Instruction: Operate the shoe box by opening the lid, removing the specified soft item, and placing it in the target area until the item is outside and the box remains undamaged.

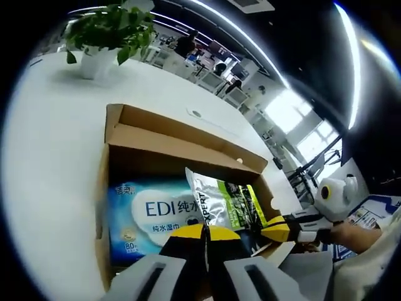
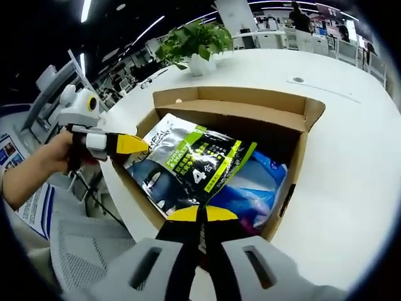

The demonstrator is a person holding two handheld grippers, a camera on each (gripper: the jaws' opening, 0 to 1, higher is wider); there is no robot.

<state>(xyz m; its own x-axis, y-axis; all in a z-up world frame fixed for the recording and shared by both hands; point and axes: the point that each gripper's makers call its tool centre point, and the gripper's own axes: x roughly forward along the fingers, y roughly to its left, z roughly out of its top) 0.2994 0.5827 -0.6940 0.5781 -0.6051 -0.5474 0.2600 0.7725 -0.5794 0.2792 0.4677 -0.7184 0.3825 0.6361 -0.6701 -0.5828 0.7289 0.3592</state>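
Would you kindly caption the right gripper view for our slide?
Right gripper shut on the silver-green pouch inside the open cardboard box; left gripper alongside.

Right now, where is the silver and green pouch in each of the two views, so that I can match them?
Left gripper view: the silver and green pouch stands right of centre, inside the cardboard box, beside the blue wipes pack.
Right gripper view: the pouch lies in the middle, over the blue pack, inside the box.
Shared landmark: the potted plant on the white table beyond the box.
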